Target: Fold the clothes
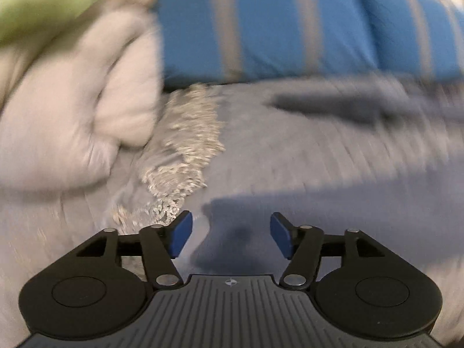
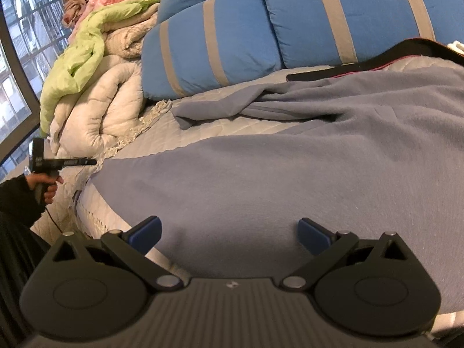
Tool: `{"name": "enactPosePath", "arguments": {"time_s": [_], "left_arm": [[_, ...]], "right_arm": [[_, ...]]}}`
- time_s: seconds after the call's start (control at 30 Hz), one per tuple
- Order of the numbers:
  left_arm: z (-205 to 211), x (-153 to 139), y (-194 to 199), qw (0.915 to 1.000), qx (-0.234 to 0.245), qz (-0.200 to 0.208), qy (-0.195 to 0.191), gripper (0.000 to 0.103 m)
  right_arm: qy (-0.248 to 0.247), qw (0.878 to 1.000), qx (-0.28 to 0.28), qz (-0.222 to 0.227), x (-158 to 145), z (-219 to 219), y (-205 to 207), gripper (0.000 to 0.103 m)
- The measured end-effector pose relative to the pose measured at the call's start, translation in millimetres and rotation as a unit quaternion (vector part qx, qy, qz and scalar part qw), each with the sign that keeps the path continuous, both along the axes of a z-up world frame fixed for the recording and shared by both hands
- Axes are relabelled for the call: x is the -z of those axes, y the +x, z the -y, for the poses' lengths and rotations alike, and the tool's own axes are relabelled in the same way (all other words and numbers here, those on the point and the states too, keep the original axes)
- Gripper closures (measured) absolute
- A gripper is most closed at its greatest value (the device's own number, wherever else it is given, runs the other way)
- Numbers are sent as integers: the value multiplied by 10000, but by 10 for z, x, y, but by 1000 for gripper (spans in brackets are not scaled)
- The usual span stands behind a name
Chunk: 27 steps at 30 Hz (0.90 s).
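The left gripper stands with jaws parted and nothing between them, over the blurred bed. The right gripper is spread wide and empty, directly above the grey-blue fleece garment spread ahead of it. Beyond lie blue striped pillows; a white quilt is heaped to its left.

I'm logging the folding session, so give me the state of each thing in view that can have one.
left gripper: open, nothing between its pads
right gripper: open, empty, above the garment
blue-grey fleece garment: spread on the bed, not folded
white quilt: bundled beside the pillows
green blanket: crumpled atop the quilt
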<state>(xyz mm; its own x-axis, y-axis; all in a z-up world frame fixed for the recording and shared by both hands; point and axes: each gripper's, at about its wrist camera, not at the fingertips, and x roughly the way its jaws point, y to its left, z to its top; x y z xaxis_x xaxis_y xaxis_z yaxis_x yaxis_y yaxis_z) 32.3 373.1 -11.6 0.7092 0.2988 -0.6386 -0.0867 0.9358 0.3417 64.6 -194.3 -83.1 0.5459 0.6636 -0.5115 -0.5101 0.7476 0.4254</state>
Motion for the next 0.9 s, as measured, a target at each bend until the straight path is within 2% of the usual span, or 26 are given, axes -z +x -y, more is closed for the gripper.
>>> {"name": "enactPosePath", "arguments": {"time_s": [0.07, 0.13, 0.2, 0.23, 0.3, 0.4, 0.43, 0.47, 0.5, 0.53, 0.57, 0.6, 0.63, 0.7, 0.9], "left_arm": [[168, 88, -116, 9955, 581, -245, 710, 38], [329, 198, -228, 9820, 1131, -483, 1435, 37], [463, 388, -284, 9568, 1483, -775, 2380, 37], [532, 507, -303, 9384, 1690, -950, 2861, 37], [617, 702, -330, 9060, 2023, -1058, 3564, 37], [693, 883, -282, 8669, 2257, -1093, 4308, 35], [707, 909, -252, 8591, 2315, -1123, 4424, 35], [711, 920, -222, 8545, 2367, -1176, 4471, 35], [713, 918, -194, 8536, 2399, -1237, 4456, 36], [700, 901, -159, 8562, 2418, -1313, 4373, 42], [691, 886, -141, 8595, 2431, -1367, 4284, 67], [683, 894, -135, 8595, 2453, -1453, 4243, 87], [677, 904, -138, 8586, 2484, -1519, 4219, 100], [678, 945, -223, 8503, 2620, -1487, 4315, 101], [628, 969, -368, 8461, 2601, -1384, 4443, 101]], "right_arm": [[-9, 10000, 30, 7, -2, 2, -2, 0], [32, 10000, 66, -30, 1, 17, 9, 0], [58, 9999, 109, -84, 11, 27, 27, 0], [55, 9999, 127, -96, 15, 29, 31, 0], [40, 9998, 150, -109, 21, 28, 36, 0], [-5, 9998, 159, -107, 29, 15, 40, 0], [-29, 9998, 156, -104, 32, 7, 41, 0], [-51, 9998, 153, -103, 37, 4, 42, 0], [-71, 9998, 150, -103, 42, 1, 43, 0], [-85, 9998, 148, -106, 45, -5, 46, 0], [-100, 9998, 150, -116, 50, -10, 53, 0], [-110, 9998, 150, -116, 55, -11, 52, 0], [-119, 9997, 151, -114, 60, -12, 51, 0], [-160, 9998, 116, -91, 61, -21, 48, 0], [-277, 9995, -53, 145, 37, -67, 1, 0]]}}
